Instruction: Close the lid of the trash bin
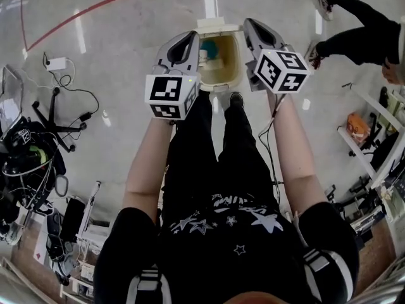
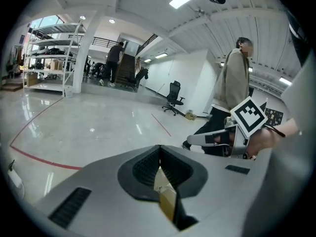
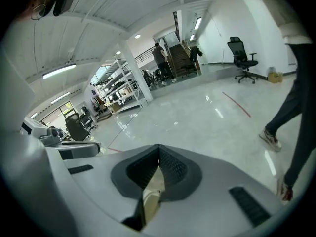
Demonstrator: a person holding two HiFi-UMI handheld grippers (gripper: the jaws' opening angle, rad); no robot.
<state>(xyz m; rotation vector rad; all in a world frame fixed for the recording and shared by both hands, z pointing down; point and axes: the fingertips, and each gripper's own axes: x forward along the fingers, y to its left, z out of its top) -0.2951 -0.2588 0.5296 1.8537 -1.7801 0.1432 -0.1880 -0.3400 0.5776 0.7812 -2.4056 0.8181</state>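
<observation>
Left gripper (image 1: 188, 40) and right gripper (image 1: 252, 25), jaws together and empty, flanked the open trash bin (image 1: 229, 69); I feared shoving its twelve-o'clock lid (image 1: 218, 25) hard might topple it.

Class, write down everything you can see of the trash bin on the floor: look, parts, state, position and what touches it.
The trash bin is small, cream, plastic by the look, upright on the glossy pale floor just ahead of the person's black shoe. It is open: its lid stands up at the far edge. A teal thing lies inside. The left gripper and right gripper, both shut, flank it from above; neither visibly touches it.
</observation>
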